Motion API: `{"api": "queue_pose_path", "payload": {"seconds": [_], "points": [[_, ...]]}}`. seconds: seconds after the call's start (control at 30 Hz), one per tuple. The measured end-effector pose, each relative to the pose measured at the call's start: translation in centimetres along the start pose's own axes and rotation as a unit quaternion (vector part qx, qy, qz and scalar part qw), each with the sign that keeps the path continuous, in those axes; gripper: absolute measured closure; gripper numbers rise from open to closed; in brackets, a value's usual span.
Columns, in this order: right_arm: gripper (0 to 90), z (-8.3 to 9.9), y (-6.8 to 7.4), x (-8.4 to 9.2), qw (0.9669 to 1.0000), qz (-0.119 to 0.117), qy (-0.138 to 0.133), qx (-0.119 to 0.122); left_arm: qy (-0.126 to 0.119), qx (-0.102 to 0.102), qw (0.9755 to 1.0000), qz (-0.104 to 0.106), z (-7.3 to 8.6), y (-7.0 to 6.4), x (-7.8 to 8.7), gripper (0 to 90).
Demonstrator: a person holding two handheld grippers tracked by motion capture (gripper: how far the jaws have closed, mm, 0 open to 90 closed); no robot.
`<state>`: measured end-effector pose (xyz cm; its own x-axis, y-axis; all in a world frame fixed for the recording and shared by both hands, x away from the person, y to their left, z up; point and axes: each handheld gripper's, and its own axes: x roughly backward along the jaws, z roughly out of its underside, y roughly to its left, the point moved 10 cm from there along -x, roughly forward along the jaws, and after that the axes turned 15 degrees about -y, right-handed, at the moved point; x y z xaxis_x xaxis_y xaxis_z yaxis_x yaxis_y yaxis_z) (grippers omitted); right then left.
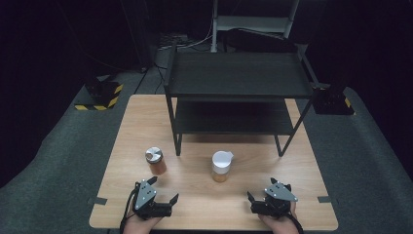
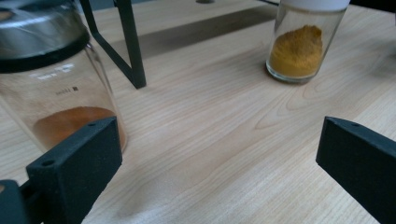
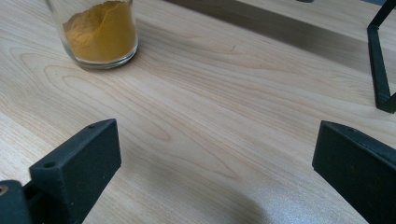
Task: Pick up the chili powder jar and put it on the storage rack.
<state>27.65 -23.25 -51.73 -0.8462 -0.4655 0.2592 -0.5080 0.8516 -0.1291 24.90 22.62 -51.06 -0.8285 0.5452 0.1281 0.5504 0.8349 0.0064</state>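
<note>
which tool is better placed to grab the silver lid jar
Left. The left tool sits open just below the silver lid jar, which looms beside its jaw in the left gripper view. The right tool is across the table, nearer the white lid jar.

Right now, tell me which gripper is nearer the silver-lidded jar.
Left. The left gripper sits just below the silver-lidded jar, open; the right gripper is far across the table, nearer the white-lidded jar.

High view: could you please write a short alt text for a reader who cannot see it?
Two hand-held grippers, left gripper and right gripper, rest open at the near edge of a wooden table. Ahead stand a silver-lidded jar and a white-lidded jar of orange powder, before a black two-tier shelf.
</note>
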Motion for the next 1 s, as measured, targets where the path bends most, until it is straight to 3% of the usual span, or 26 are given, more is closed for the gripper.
{"api": "queue_pose_path", "payload": {"seconds": [0.27,0.6,1.0], "points": [[0.6,0.0,-0.1,0.0,1.0000,-0.002,0.000,-0.003,-0.013,0.006,0.9997,-0.017,-0.4,0.9,0.6,0.5],[0.5,0.0,-0.2,0.0,1.0000,-0.005,-0.001,-0.007,-0.017,-0.004,0.9994,-0.030,-1.1,1.7,1.1,0.5],[0.7,0.0,-0.2,0.0,1.0000,-0.003,-0.001,-0.009,-0.028,0.001,0.9988,-0.041,-2.2,2.9,0.7,0.5]]}}
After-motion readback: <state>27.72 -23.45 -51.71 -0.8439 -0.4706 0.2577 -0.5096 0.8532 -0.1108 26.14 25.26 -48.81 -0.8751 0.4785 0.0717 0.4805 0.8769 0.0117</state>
